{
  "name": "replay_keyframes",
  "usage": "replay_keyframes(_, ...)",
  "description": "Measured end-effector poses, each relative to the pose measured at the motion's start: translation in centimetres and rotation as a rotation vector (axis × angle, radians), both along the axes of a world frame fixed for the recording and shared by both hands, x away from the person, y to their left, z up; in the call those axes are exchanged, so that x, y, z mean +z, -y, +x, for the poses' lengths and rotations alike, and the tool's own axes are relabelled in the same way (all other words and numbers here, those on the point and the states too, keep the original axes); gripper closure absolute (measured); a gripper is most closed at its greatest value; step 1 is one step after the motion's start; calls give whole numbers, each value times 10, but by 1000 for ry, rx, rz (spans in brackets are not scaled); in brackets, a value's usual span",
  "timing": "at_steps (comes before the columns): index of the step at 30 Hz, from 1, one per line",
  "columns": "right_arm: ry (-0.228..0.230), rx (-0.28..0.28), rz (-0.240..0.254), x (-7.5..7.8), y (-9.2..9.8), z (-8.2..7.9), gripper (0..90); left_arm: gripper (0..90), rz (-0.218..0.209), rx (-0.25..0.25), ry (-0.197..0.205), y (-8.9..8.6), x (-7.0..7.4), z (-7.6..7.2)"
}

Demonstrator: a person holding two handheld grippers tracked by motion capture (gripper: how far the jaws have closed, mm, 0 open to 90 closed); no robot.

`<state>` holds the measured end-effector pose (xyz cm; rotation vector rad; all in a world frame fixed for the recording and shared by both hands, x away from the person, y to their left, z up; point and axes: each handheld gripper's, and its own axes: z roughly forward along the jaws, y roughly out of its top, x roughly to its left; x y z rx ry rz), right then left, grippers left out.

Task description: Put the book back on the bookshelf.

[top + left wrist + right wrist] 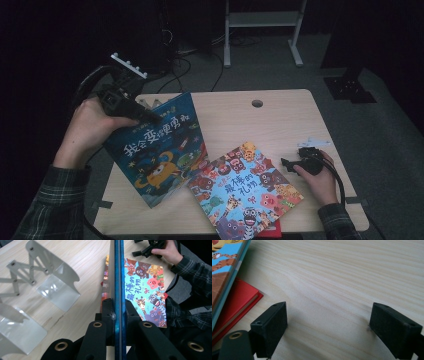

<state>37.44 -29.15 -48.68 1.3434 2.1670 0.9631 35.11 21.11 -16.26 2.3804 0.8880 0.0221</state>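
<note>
The left hand, in a dark plaid sleeve, is raised at the far left of the high view, gripping the black left gripper. In the left gripper view its fingers are pressed together on the edge of a thin blue picture book. The right hand rests low on the counter, holding the black right gripper, whose fingers stand wide apart with nothing between.
</note>
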Motion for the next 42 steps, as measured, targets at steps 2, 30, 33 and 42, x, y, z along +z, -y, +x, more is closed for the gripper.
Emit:
replay_keyframes(2, 0, 0, 0, 0, 0, 0, 137, 824, -2, 4, 0, -3, 0, -1)
replay_keyframes(30, 0, -2, 1, 0, 0, 0, 137, 824, -18, 220, 6, -94, -14, -17)
replay_keyframes(33, 0, -3, 1, 0, 0, 0, 137, 824, -14, 262, 5, -106, -18, -18)
replay_keyframes(42, 0, -4, 1, 0, 0, 0, 137, 824, -7, 357, 7, -129, -21, -18)
